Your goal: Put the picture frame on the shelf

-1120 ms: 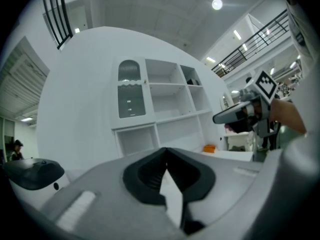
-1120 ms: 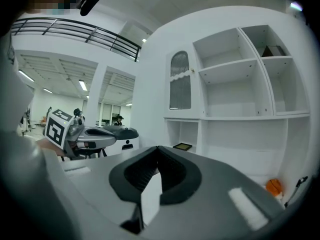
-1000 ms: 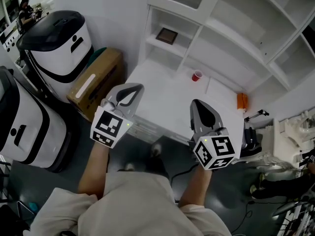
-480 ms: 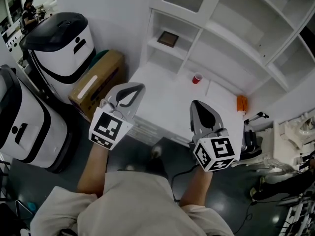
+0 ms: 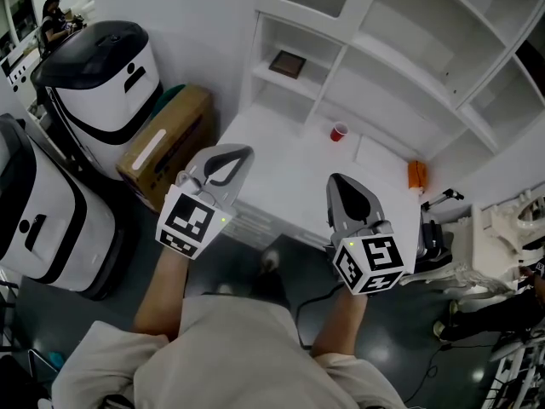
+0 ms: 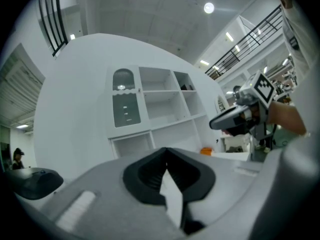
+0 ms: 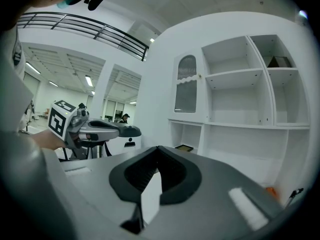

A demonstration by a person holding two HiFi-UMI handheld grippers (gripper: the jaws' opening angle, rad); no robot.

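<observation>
Left gripper (image 5: 240,152) and right gripper (image 5: 335,181) hover at the bench's (image 5: 289,181) near edge, jaws together, empty; picture frame (image 5: 288,62) lies on the far shelf (image 5: 274,78).

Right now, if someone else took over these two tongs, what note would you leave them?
Left tongs: shut, empty, held level before the white counter.
Right tongs: shut, empty, alongside.
Picture frame: lying flat in the low left compartment of the white shelf unit, untouched.
Done: the frame looks placed on the shelf.
Left: probably nothing; the red cup and orange item on the counter are not part of the job.
</observation>
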